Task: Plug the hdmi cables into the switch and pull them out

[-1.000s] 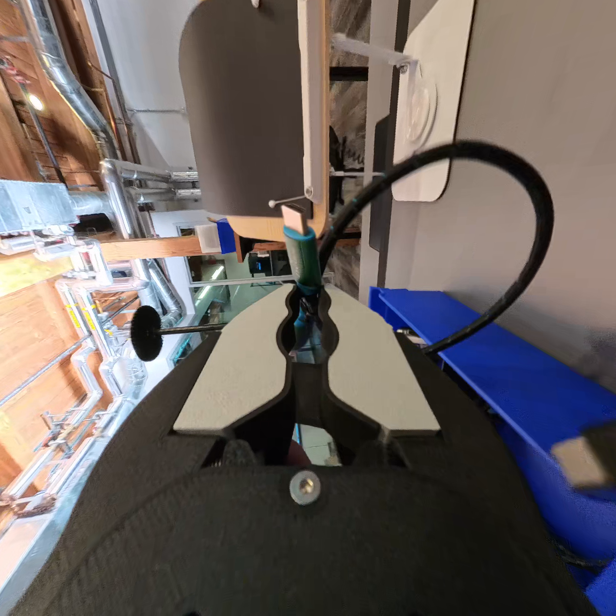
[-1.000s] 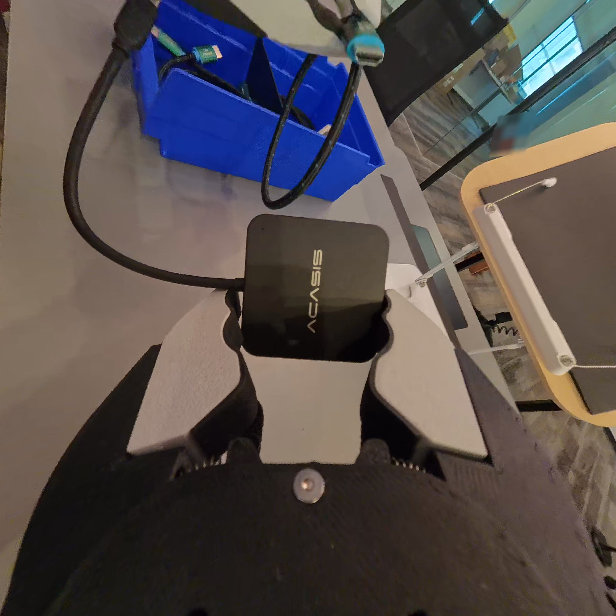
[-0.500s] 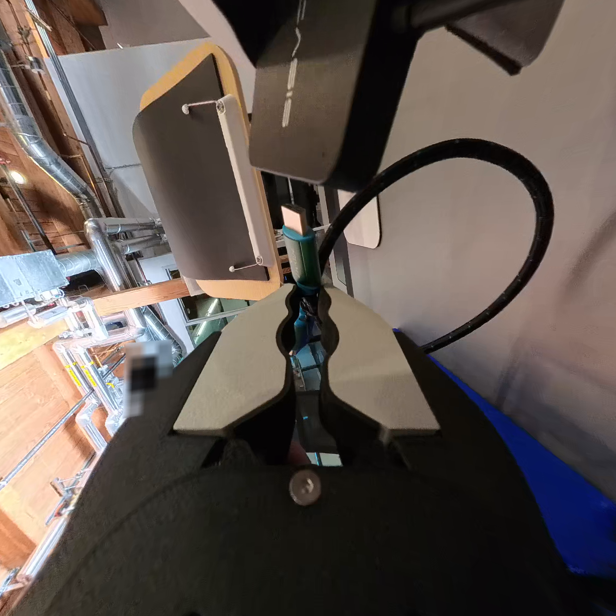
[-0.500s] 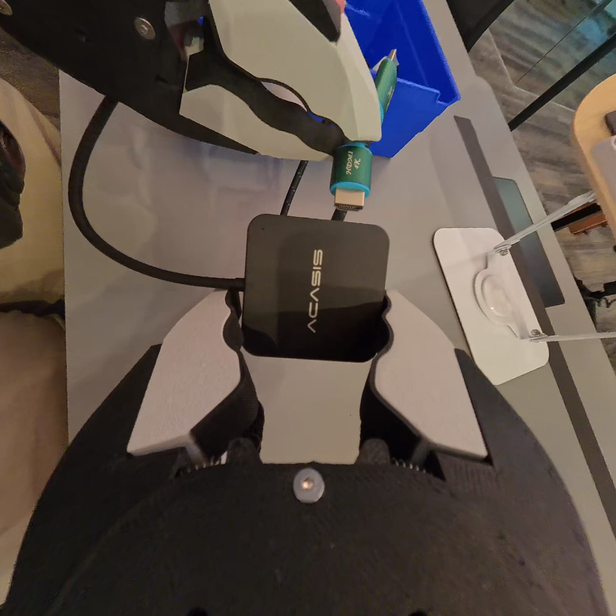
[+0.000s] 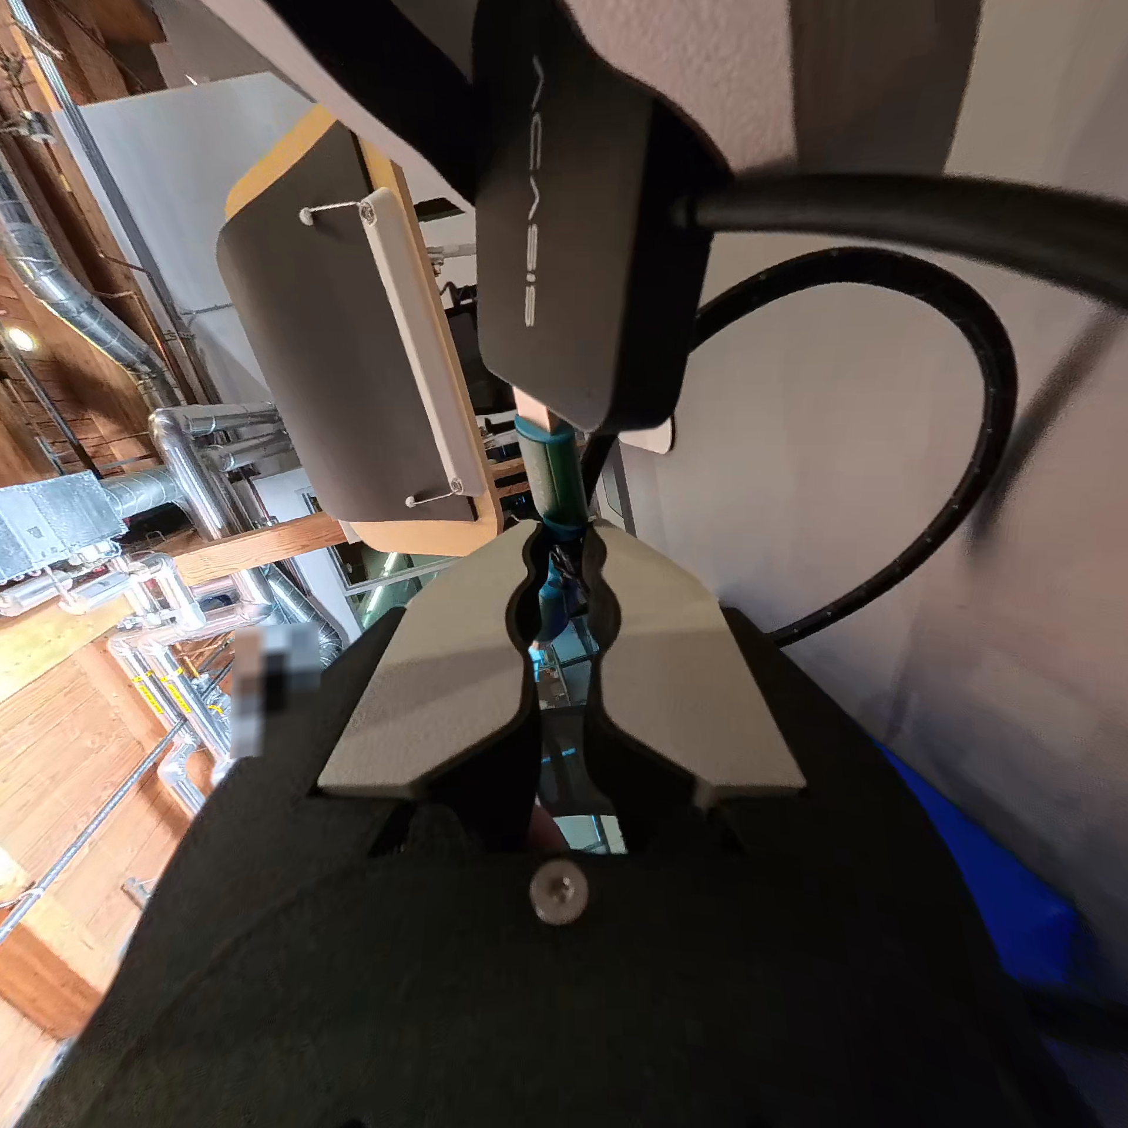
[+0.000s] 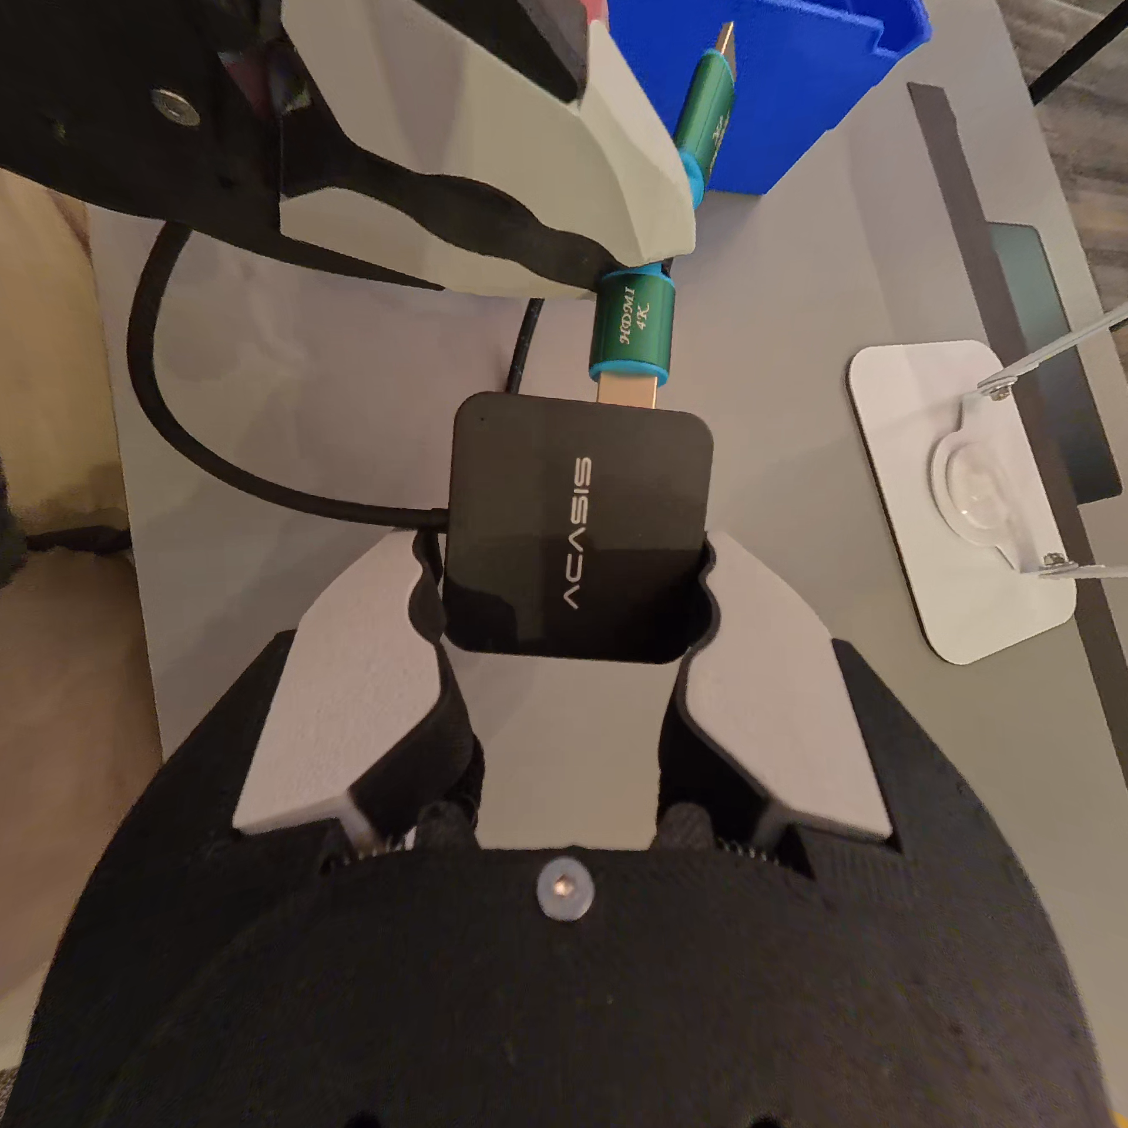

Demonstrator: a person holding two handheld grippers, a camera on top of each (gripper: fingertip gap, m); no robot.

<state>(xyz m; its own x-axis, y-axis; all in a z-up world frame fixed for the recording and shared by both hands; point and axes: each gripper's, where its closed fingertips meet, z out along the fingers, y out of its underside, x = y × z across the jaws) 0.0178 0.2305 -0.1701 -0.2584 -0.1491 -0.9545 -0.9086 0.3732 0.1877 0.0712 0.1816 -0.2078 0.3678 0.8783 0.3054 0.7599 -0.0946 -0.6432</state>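
Our right gripper (image 6: 574,598) clamps the black switch (image 6: 580,519). Our left gripper (image 5: 558,549), pinching the green HDMI plug (image 6: 632,329), has closed the gap ahead: its metal tip now meets the switch's far edge, starting insertion.

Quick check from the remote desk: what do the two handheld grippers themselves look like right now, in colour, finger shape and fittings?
Both match. The left gripper and right gripper each have a matte black, textured body, one silver screw head at its centre, and two broad pale grey fingers with black wavy inner edges. Small springs show at the right one's finger bases. No sleeve is visible.
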